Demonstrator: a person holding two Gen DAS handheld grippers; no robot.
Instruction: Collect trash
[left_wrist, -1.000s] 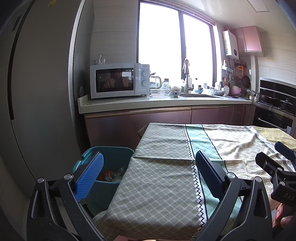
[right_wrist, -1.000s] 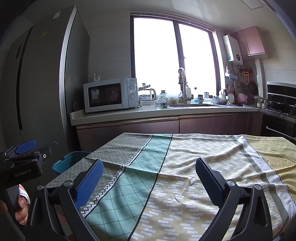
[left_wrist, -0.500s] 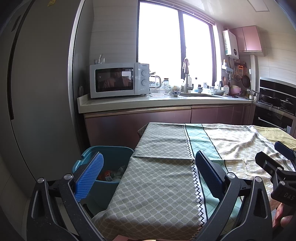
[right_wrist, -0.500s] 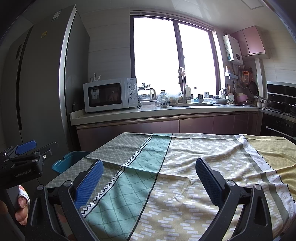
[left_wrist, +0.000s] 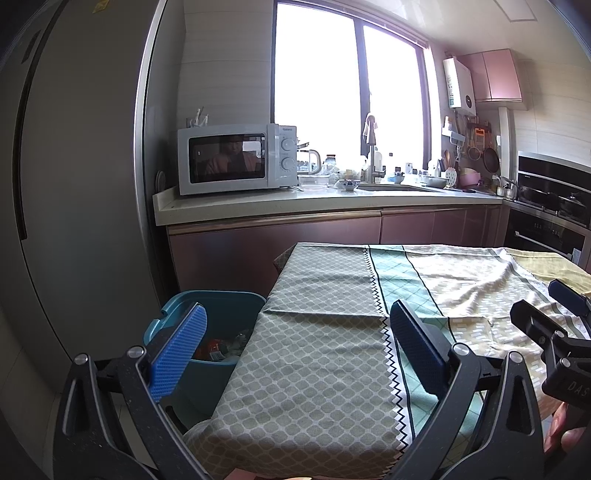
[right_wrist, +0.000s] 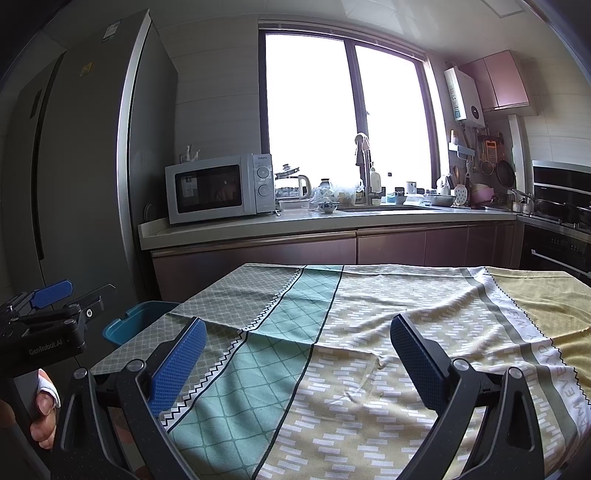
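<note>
Where the patterned tablecloth (left_wrist: 317, 354) hangs over the table's left edge, stands a teal bin (left_wrist: 221, 306) on the floor, beside the grey refrigerator (left_wrist: 74, 184). Inside, some trash (left_wrist: 221, 347): a piece in red and orange, next to pale crumpled pieces; too small to tell more. Seen from the right wrist, only a corner of the bin's rim (right_wrist: 129, 325). Left gripper (left_wrist: 295, 347) spread wide, blue pads apart, nothing between them, held above the cloth's corner with the bin just behind its left finger. Right gripper (right_wrist: 295, 354) also spread wide and empty, over the middle of the cloth. On the far counter (right_wrist: 295, 221), a white microwave (right_wrist: 218, 188).
</note>
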